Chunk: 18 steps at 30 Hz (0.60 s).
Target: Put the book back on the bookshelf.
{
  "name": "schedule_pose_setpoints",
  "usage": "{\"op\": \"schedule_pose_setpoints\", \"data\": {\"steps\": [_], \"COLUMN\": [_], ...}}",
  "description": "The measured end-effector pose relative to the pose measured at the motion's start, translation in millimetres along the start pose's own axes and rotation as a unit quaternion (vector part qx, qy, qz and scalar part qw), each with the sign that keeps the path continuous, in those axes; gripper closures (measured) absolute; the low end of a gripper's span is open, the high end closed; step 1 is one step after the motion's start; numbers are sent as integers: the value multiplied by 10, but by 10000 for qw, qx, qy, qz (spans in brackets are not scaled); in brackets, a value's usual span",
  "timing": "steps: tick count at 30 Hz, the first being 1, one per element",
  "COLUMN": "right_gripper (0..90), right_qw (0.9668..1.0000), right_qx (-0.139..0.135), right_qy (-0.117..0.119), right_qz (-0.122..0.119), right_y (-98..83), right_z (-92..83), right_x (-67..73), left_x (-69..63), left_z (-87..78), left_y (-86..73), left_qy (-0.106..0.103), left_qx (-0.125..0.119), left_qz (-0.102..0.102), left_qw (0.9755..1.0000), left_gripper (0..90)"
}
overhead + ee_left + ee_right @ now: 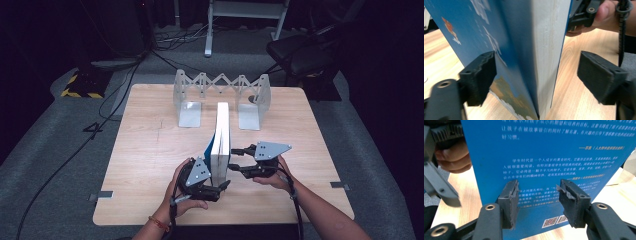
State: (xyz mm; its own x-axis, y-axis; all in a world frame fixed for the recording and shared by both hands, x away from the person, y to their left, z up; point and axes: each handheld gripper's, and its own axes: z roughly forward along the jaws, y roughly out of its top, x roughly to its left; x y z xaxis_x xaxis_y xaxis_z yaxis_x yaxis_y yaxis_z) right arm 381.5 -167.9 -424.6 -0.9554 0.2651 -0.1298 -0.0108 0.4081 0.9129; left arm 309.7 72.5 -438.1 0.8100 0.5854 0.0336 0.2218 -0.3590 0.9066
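My left gripper [221, 187] stood with its jaws spread wide around the near edge of the book [220, 135], the pads clear of it on both sides. My right gripper [234, 159] was parted too, its jaws facing the blue back cover without clamping it. The book stood upright on the tabletop [145, 150] between the two. Beyond it, farther from both, stood the metal bookend rack [220, 82].

book [221, 135] stands on the table [145, 150], apparently just before the bookend rack [221, 95].
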Motion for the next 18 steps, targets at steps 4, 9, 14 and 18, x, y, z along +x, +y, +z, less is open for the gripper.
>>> {"op": "schedule_pose_setpoints", "data": {"steps": [4,9,14,18], "right_gripper": [480,463,455,445], "right_qw": [10000,9999,9998,9998], "right_qx": [-23,-73,-89,-93], "right_qy": [-25,-29,-46,-82], "right_qz": [87,153,159,173], "right_y": [-21,-40,-45,-52], "right_z": [15,21,28,27], "right_x": [-27,-42,-41,-49], "left_x": [-66,-111,-152,-169], "left_z": [130,216,281,313], "left_y": [-78,-105,-112,-115], "left_qy": [364,683,1011,1221], "left_qx": [131,3,-148,-214], "left_qz": [-10,-173,-292,-309], "left_qw": [9993,9975,9943,9918], "left_gripper": [160,159,170,191]}}
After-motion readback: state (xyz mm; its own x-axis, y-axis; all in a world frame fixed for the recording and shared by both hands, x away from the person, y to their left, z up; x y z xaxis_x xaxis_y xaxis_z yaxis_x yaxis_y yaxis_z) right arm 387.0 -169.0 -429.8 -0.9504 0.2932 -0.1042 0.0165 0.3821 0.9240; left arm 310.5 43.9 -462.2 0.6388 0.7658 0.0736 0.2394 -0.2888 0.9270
